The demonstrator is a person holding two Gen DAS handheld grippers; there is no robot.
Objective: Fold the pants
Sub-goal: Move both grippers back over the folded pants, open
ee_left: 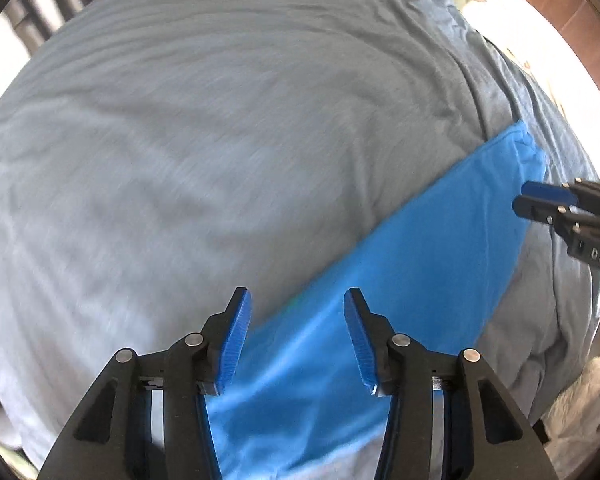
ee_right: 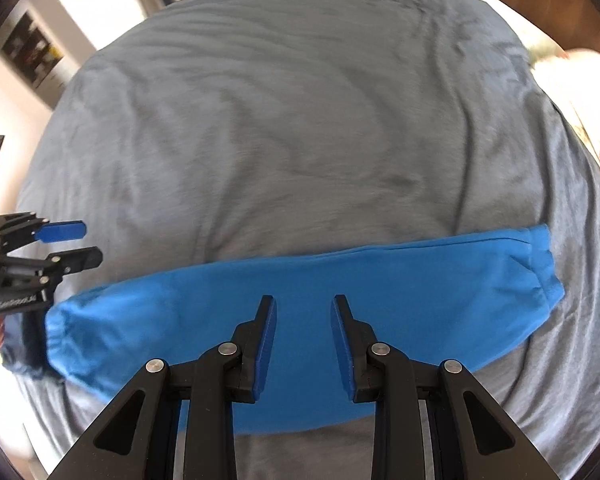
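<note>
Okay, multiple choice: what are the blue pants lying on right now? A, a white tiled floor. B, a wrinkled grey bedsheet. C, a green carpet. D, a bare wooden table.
B: the blue pants lie stretched out as one long band on a wrinkled grey bedsheet, which surrounds them in both wrist views.

1. The pants (ee_right: 300,300) are a plain bright blue.
2. The bedsheet (ee_right: 280,120) under them is a muted grey-blue, plain.
3. Both the left gripper (ee_left: 296,300) and the right gripper (ee_right: 303,308) have black frames, blue finger pads and silver pivot pins.
4. The pillow (ee_right: 572,80) is white with a small reddish print.
</note>
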